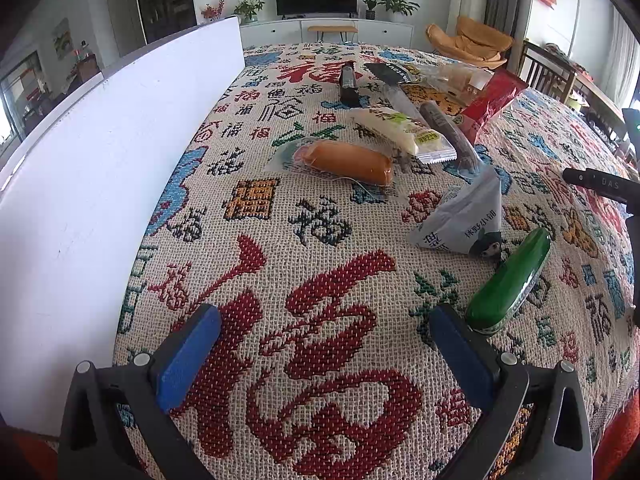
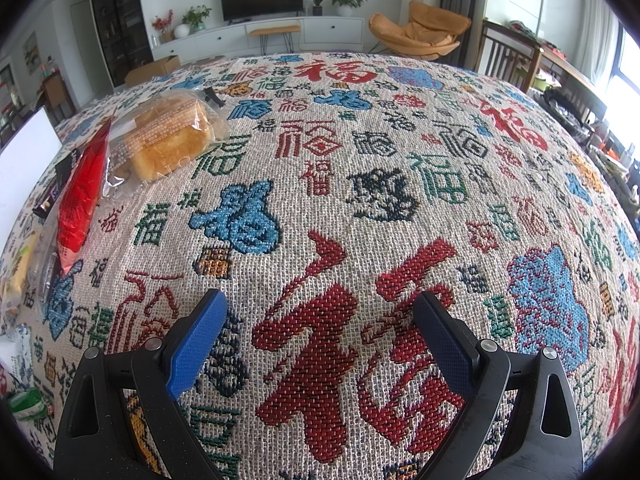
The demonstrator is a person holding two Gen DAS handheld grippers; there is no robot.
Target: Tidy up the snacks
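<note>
**Both grippers wide open, nothing held, snacks spread on woven cloth**

Your left gripper [image 1: 324,354] hovers low over the patterned tablecloth [image 1: 320,280], jaws spread wide, empty. Just right of its right finger lies the green packet [image 1: 510,286], close but apart. Farther out sits the grey-white triangular pouch [image 1: 466,220], then the orange sausage-shaped snack [image 1: 348,162] in clear wrap, the white-and-green packet [image 1: 404,130], a dark stick snack [image 1: 450,130] and a red bag [image 1: 494,100]. The white board [image 1: 100,184] along the left edge shows fully only in the left wrist view.

Your right gripper [image 2: 320,346] is also fully open, gripping nothing, over bare cloth. Its view catches the snack pile only at far left: the bagged bread [image 2: 168,142] and the red bag [image 2: 80,200] beside it, the two touching. The bread shows clearly here; in the left view it is only a blurry clear wrapper behind the red bag.
</note>
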